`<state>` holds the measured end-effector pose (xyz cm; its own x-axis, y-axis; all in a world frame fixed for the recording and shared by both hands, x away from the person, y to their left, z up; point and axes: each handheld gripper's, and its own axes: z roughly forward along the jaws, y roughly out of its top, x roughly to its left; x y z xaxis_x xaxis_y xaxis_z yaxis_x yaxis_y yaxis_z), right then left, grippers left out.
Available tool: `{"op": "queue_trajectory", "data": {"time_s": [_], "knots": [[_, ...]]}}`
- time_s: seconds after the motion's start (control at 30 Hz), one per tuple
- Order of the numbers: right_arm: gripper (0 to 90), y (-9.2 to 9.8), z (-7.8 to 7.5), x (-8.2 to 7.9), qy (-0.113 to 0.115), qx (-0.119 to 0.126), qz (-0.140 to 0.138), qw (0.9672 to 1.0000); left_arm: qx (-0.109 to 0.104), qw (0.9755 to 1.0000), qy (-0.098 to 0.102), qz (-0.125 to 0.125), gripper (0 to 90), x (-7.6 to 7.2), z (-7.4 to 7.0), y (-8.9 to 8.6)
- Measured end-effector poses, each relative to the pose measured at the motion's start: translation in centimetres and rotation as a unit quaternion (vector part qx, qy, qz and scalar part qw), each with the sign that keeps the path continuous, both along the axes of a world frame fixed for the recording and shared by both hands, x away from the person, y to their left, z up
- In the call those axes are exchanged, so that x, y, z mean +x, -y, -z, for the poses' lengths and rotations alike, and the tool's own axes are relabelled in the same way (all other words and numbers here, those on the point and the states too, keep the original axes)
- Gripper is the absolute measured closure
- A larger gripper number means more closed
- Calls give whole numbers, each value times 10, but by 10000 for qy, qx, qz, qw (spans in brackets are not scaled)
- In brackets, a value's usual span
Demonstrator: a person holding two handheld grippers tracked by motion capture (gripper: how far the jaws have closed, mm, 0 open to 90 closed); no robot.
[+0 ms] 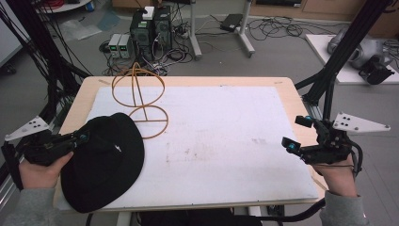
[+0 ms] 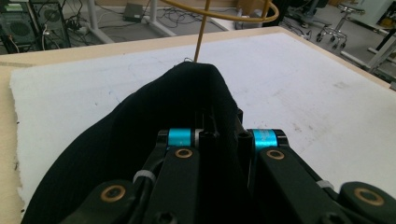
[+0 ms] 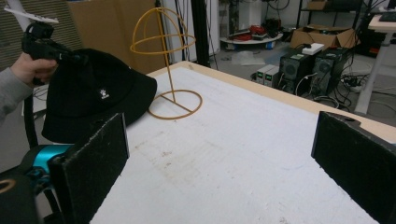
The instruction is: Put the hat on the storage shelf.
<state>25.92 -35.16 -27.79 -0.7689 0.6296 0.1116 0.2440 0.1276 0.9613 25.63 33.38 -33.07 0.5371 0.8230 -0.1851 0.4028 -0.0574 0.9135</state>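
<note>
Two grippers: the left gripper has its fingers pinching the black hat beside the stand; the right gripper holds its fingers spread above the tabletop.

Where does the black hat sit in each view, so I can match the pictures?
High view: hat at lower left, over the table's near-left edge, pinched by the left claw.
Left gripper view: hat fills the centre, clamped in that claw.
Right gripper view: hat at upper left, lifted above the table.
Shared landmark: the yellow wire stand, just beyond the hat.
</note>
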Motion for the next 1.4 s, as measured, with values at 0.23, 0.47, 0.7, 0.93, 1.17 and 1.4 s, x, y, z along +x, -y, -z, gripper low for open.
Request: {"op": "queue_trajectory", "data": {"time_s": [0.23,0.47,0.7,0.93,1.17,1.4], "knots": [[31,-2,0,0,-14,-1,-37,10000,-1,10000,70,4,855,-10,-17,-6],[31,-3,2,3,-36,0,-38,10000,10,9999,145,25,855,-23,-27,-11],[31,-6,4,6,-52,-31,-74,10000,-25,9998,217,-21,854,-39,-39,-16],[31,-9,5,7,-81,-24,-127,9999,-84,9995,281,82,854,-51,-57,-21],[31,-14,9,13,-140,-76,-144,9998,-67,9993,350,107,854,-63,-77,-28],[31,-17,9,14,-159,-95,-197,9996,-90,9992,389,68,853,-72,-89,-28]]}}
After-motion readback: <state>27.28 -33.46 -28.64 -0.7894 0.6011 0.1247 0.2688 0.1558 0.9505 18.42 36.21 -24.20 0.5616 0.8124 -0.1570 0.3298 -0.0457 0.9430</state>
